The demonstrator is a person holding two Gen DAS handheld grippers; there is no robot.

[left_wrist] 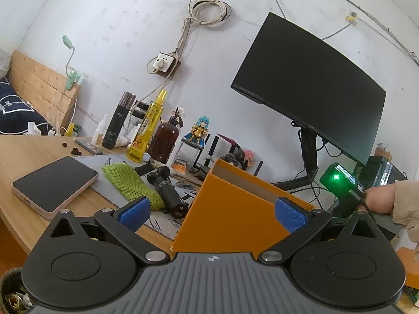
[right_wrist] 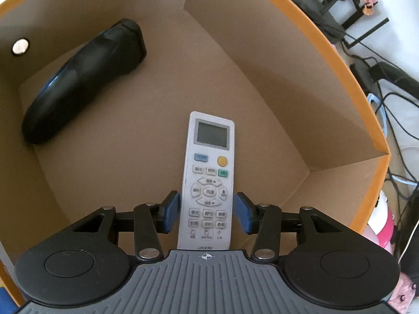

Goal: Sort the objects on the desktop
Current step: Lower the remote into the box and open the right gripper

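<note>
Straddling a white remote (right_wrist: pixel 208 180) inside the orange box (right_wrist: pixel 348 60), right gripper (right_wrist: pixel 207 213) released, pads apart, black shaver (right_wrist: pixel 78 81) beside, left gripper (left_wrist: pixel 212 213) spread wide.

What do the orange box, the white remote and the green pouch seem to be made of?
Orange box: probably cardboard, with matte brown inner walls, folded corners and an orange outside. White remote: likely hard plastic, smooth, with raised, possibly rubbery buttons and a grey screen. Green pouch: apparently a soft mesh fabric, since an open weave shows on its surface.
</note>
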